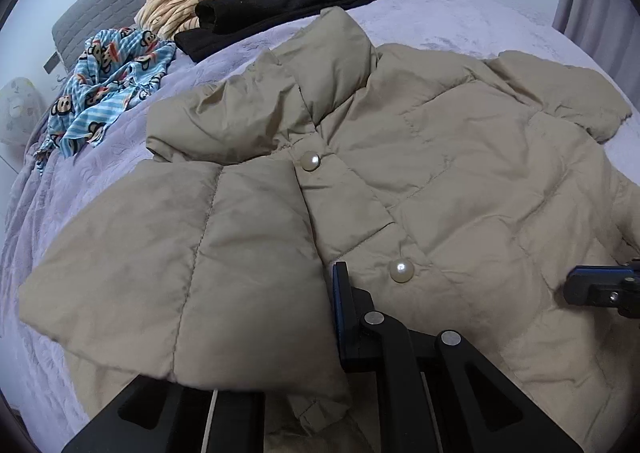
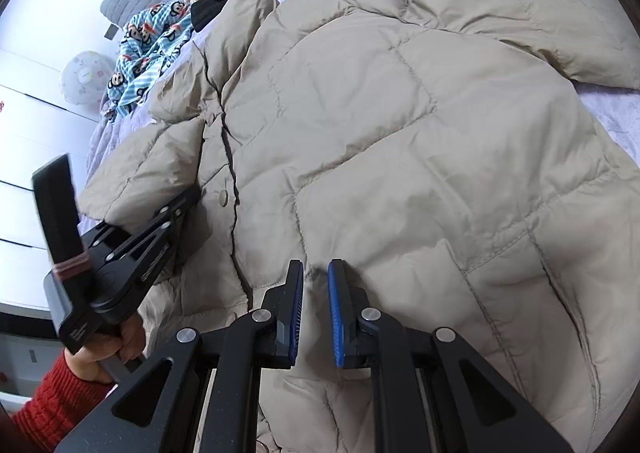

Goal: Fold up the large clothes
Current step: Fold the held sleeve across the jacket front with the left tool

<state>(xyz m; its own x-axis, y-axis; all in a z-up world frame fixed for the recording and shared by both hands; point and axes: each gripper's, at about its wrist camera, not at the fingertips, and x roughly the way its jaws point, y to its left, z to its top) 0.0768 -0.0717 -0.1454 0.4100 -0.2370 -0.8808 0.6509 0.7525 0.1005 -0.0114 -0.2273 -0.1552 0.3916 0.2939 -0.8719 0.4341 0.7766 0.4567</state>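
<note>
A beige puffer jacket (image 1: 460, 173) lies front up on the lavender bedspread (image 1: 440, 9), closed with pearl buttons (image 1: 401, 271). One sleeve (image 1: 180, 253) is folded across its front. My left gripper (image 1: 316, 273) sits at that sleeve's end. Its right finger (image 1: 344, 313) shows beside the fabric edge, and the sleeve drapes over and hides the left finger. The jaws stand apart and the fabric does not look pinched. My right gripper (image 2: 316, 265) hovers over the jacket's lower front (image 2: 400, 173), open by a narrow gap with nothing between its pads.
At the bed's head lie a black garment (image 1: 288, 5), a striped tan one (image 1: 180, 1) and a blue monkey-print one (image 1: 112, 81). A hand in a red sleeve (image 2: 52, 409) holds the left gripper (image 2: 192, 193). The right gripper's finger (image 1: 592, 285) enters at the right edge.
</note>
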